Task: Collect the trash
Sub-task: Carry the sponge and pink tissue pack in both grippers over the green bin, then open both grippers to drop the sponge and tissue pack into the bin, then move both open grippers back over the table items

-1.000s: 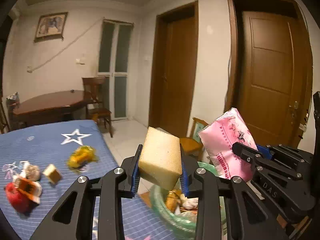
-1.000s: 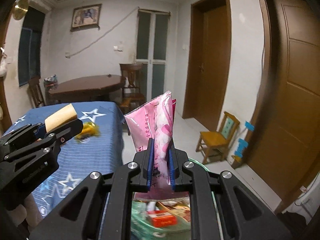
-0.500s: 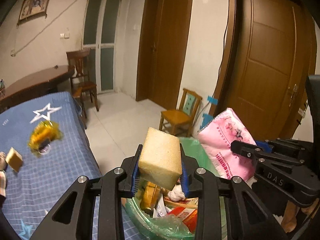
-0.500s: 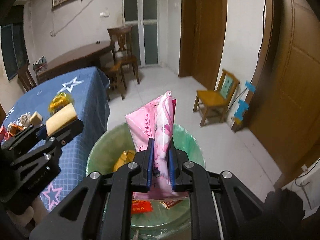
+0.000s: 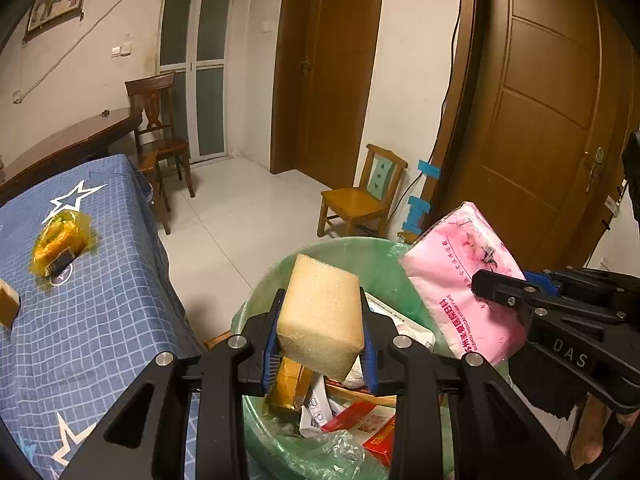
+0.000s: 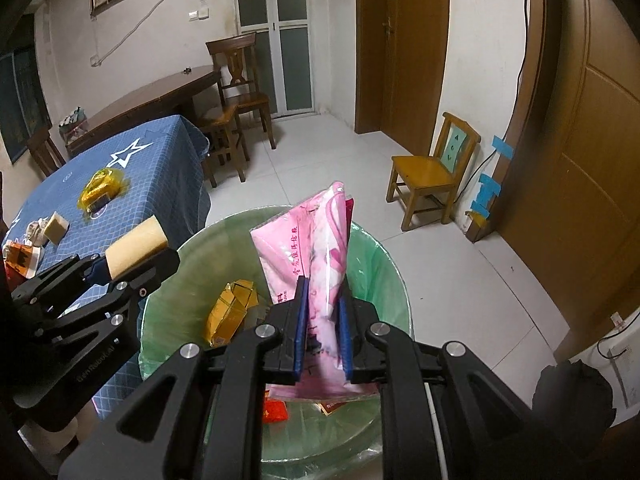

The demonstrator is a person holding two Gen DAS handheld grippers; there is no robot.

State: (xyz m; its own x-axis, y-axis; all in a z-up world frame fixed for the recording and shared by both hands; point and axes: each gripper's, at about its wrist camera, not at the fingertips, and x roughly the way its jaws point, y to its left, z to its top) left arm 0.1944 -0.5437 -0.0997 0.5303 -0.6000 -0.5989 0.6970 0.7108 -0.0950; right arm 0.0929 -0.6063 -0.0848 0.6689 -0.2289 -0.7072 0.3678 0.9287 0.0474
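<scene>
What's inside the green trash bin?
In the green trash bin I can see a yellow wrapper, a red packet and white papers. Whatever lies deeper is covered by that trash, the sponge and the pink packet.

- Yellow sponge block (image 5: 322, 318): porous, tilted, clamped over green-lined trash bin (image 5: 348, 252).
- Pink tissue pack (image 6: 316, 256): crumpled, upright, pinched above same bin.
- Bin: holding wrappers, cartons.
</scene>
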